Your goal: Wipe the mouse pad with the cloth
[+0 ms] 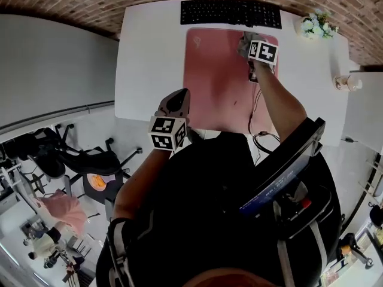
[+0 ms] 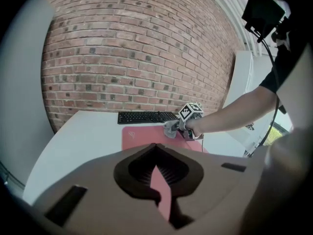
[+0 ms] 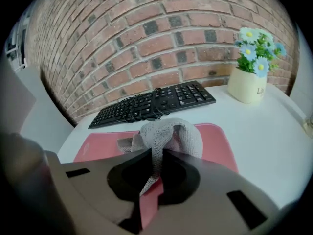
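Note:
A pink mouse pad [image 1: 218, 82] lies on the white desk [image 1: 149, 58] in front of a black keyboard [image 1: 230, 12]. My right gripper [image 1: 249, 49] is at the pad's far right corner, shut on a grey cloth [image 1: 243, 40]. In the right gripper view the cloth [image 3: 168, 136] bunches out ahead of the right gripper [image 3: 156, 160] and rests on the pad [image 3: 215, 141]. My left gripper [image 1: 179, 94] hovers at the desk's near edge, just left of the pad, jaws closed and empty. The left gripper view shows the left gripper [image 2: 157, 173], the pad [image 2: 139, 136] and the cloth [image 2: 171, 128].
A pot of flowers [image 1: 317, 24] stands at the desk's far right corner, a small glass jar [image 1: 347, 82] at the right edge. A thin cable [image 1: 257, 109] crosses the pad's near right part. A brick wall backs the desk. An office chair [image 1: 78, 160] sits on the floor, left.

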Motion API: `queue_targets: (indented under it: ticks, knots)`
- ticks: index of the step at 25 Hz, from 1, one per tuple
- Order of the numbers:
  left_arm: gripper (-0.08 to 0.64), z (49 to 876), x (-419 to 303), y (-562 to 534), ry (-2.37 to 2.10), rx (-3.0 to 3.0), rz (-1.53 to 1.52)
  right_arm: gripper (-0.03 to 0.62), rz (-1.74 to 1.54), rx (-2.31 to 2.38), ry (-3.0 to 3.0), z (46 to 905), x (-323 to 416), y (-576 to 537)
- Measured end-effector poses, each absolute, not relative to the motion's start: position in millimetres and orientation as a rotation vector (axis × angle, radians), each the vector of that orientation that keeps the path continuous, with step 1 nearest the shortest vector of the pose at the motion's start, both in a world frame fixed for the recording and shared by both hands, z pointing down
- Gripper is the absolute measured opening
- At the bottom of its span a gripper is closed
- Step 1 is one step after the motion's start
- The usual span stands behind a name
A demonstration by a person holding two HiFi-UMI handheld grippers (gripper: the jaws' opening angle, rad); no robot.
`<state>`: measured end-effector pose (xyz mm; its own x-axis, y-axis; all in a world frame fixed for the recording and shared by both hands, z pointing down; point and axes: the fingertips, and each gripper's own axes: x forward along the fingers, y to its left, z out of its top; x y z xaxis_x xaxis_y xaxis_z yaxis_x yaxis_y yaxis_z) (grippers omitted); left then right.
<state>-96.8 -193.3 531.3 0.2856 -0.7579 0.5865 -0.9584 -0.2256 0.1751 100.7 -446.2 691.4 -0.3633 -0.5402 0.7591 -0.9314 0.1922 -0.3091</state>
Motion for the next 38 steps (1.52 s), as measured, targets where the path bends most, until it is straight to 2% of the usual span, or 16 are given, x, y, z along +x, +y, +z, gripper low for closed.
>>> queue_targets:
  ticks: [17, 30, 38]
  knots:
    - [0.002, 528.4, -69.7, -198.8, -1.445, 2.145, 0.500, 0.031, 0.967, 1.562, -1.902, 679.3, 198.7, -448.7]
    - [0.002, 471.0, -81.2, -188.6, -1.485, 2.317, 0.341, 0.030, 0.860, 1.641, -2.273, 530.8, 162.6, -377.0]
    - [0.002, 417.3, -125.0, -162.3, -1.632, 2.337, 0.202, 0.031, 0.718, 1.612, -2.435, 449.7, 133.5, -310.7]
